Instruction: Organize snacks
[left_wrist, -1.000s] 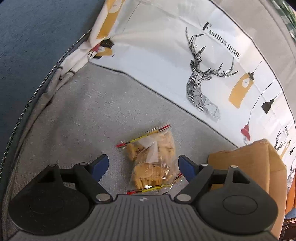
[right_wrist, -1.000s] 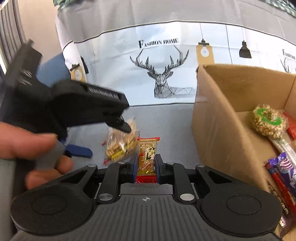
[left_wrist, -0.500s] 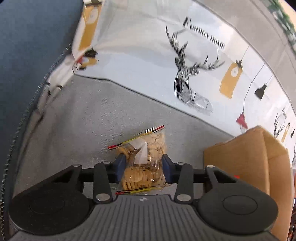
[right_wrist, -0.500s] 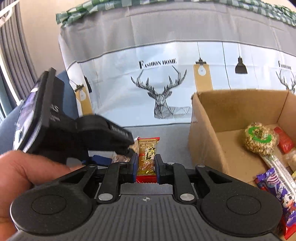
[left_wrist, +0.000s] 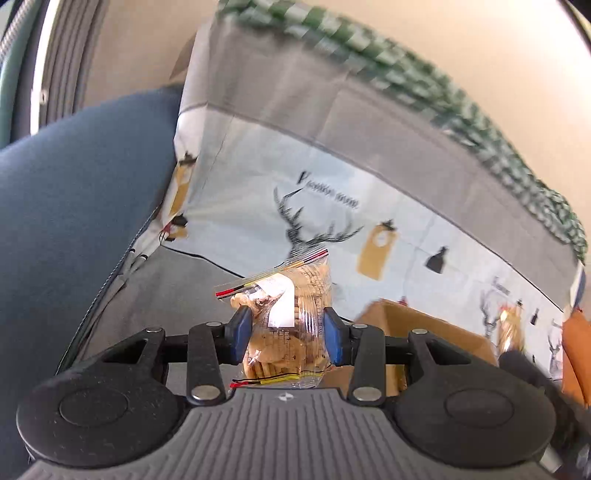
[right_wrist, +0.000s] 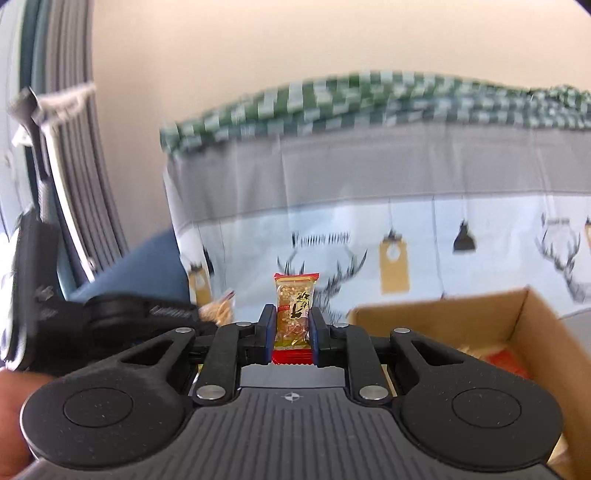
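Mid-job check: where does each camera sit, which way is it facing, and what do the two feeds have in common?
Left wrist: on the left claw, facing forward and slightly down at the deer-print cover; its claw grips a clear cookie bag.
Right wrist: on the right claw, facing the same cover; its claw grips a red peanut bar; a hand shows bottom left.
Shared: the cover, the cardboard box, and each other's claw.

The left gripper, black with blue pads, is clamped on something, raised off the surface; the right gripper (narrower gap) likewise grips.
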